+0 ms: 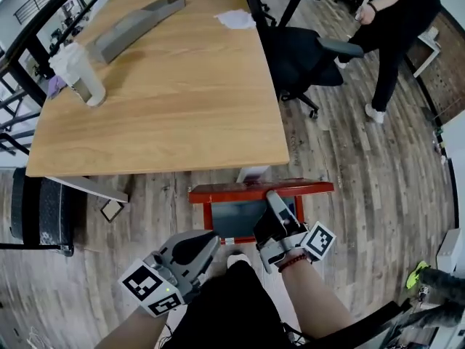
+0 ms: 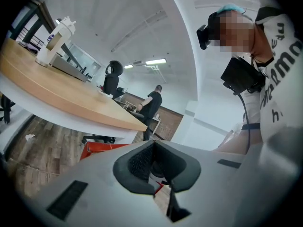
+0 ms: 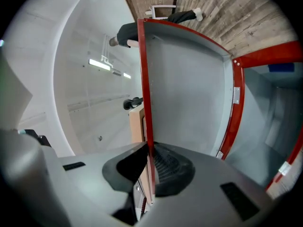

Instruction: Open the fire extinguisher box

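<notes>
The red fire extinguisher box (image 1: 218, 227) stands on the wooden floor in front of my knees, half under the table. Its lid (image 1: 261, 190) is swung up, so its red edge faces me. My right gripper (image 1: 270, 209) is shut on that lid edge. In the right gripper view the thin red rim (image 3: 144, 79) runs straight between the pads of the gripper (image 3: 150, 167), with the lid's grey inner face (image 3: 189, 89) and the box frame (image 3: 238, 108) to the right. My left gripper (image 1: 207, 244) hangs by my left knee, away from the box; its jaws (image 2: 158, 171) stand narrowly apart and hold nothing.
A wooden table (image 1: 167, 100) carries a grey tray (image 1: 138, 24), a white bottle (image 1: 76, 71) and a crumpled paper (image 1: 236, 19). A black office chair (image 1: 301, 53) and a standing person (image 1: 396, 27) are at the far right. Another dark chair (image 1: 40, 209) is at the left.
</notes>
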